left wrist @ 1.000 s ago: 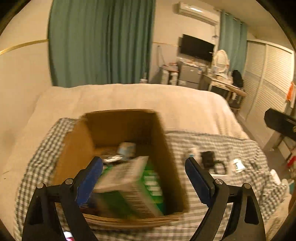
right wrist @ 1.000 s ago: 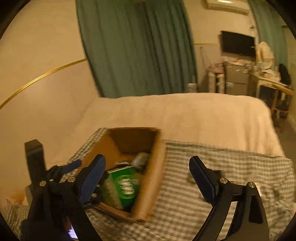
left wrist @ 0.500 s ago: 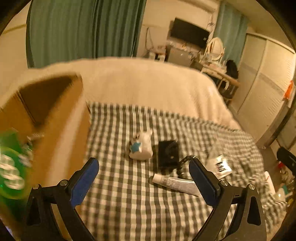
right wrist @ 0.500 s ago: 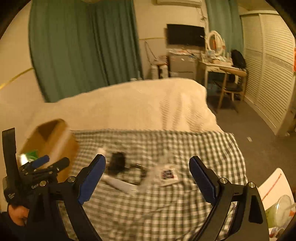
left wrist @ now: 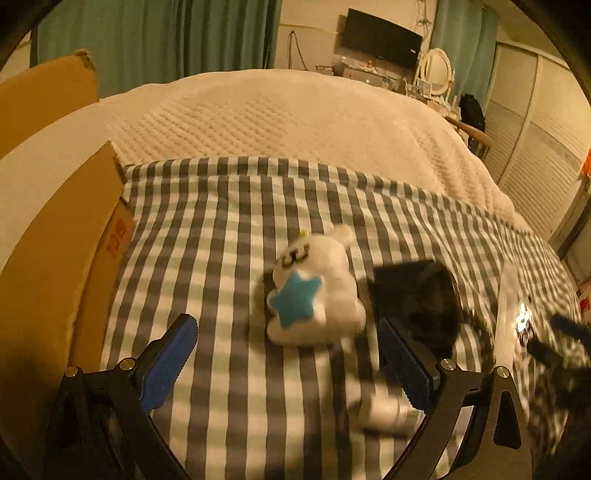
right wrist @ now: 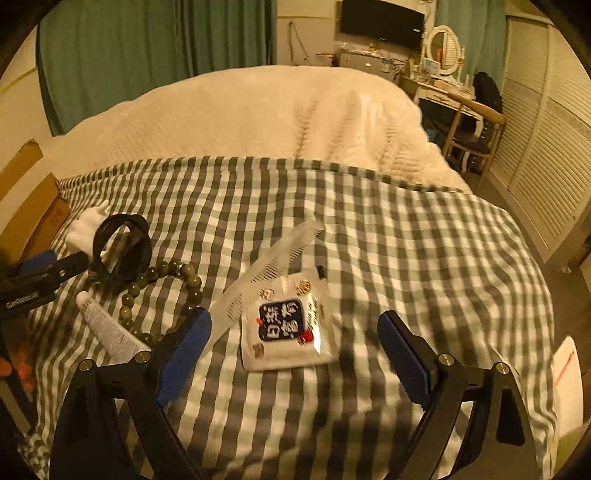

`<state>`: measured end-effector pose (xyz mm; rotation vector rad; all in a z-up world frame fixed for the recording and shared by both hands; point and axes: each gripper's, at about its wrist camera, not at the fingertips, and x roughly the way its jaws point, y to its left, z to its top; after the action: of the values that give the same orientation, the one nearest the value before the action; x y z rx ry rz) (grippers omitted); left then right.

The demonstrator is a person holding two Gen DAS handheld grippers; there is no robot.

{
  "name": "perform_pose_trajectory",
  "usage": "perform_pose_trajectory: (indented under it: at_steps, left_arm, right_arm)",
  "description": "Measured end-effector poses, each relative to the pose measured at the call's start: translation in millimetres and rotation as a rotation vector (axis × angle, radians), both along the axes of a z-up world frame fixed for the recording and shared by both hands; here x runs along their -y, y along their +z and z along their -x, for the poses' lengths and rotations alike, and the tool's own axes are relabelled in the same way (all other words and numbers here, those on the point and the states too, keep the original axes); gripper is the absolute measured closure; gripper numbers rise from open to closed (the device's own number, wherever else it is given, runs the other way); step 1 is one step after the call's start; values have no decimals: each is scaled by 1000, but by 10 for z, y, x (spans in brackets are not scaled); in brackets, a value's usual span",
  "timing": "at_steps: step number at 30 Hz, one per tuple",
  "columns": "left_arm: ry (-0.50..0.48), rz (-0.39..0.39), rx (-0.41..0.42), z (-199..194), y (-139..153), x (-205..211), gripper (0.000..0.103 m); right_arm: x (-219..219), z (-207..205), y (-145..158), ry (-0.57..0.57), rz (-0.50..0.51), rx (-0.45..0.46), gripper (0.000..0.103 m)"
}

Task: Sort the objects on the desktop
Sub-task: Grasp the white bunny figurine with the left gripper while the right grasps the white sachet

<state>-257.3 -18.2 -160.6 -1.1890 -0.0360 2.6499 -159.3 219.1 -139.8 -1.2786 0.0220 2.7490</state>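
L gripper (left wrist: pixel 286 356) jaws wide apart, empty — poised over white plush toy w/ blue star (left wrist: pixel 314 295) on checked cloth (left wrist: pixel 221 229); cardboard box (left wrist: pixel 55 236) at left. R gripper (right wrist: pixel 295 349) also spread, empty — above sealed packet (right wrist: pixel 286 325); comb (right wrist: pixel 266 269), bead bracelet (right wrist: pixel 162 295), tube (right wrist: pixel 110 328) nearby.

A cream blanket (right wrist: pixel 258 114) covers the bed, and a checked cloth (right wrist: pixel 406 251) lies over its near part. Behind the bed hang green curtains (right wrist: pixel 147 55). To the right of the curtains a dark TV (right wrist: pixel 382 18) is mounted on the wall. Below the TV a cluttered desk (right wrist: pixel 443 88) carries a round mirror (right wrist: pixel 445 46). Right of the desk stands a louvred wardrobe (right wrist: pixel 546 140).
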Motion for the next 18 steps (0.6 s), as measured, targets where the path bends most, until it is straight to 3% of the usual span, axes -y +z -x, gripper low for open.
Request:
perform_pose_trajectory:
  at_steps: [2, 4, 5, 6, 8, 10, 12, 18]
  left_arm:
    - [-4, -18, 9, 77, 17, -7, 3]
    - [-11, -15, 22, 120, 26, -16, 15]
    - [-20, -8, 38, 142, 26, -43, 36]
    - [-39, 2, 65, 172, 7, -82, 50]
    - [-62, 41, 71, 157, -24, -178, 51]
    - [-94, 79, 45, 61, -10, -234, 51]
    - [-99, 88, 39, -18, 3, -238, 51]
    - [-63, 35, 62, -293, 39, -139, 51]
  right_arm:
    - [68, 32, -48, 23, -23, 15, 11]
    - [128, 80, -128, 34, -59, 35, 15]
    - [123, 73, -156, 37, -64, 42, 27]
    - [110, 81, -184, 36, -60, 53, 42]
    - [56, 98, -266, 32, -31, 95, 53]
    - [22, 80, -288, 32, -14, 93, 57]
    - [4, 50, -257, 29, -9, 78, 79]
    - [-66, -115, -91, 31, 76, 21, 95]
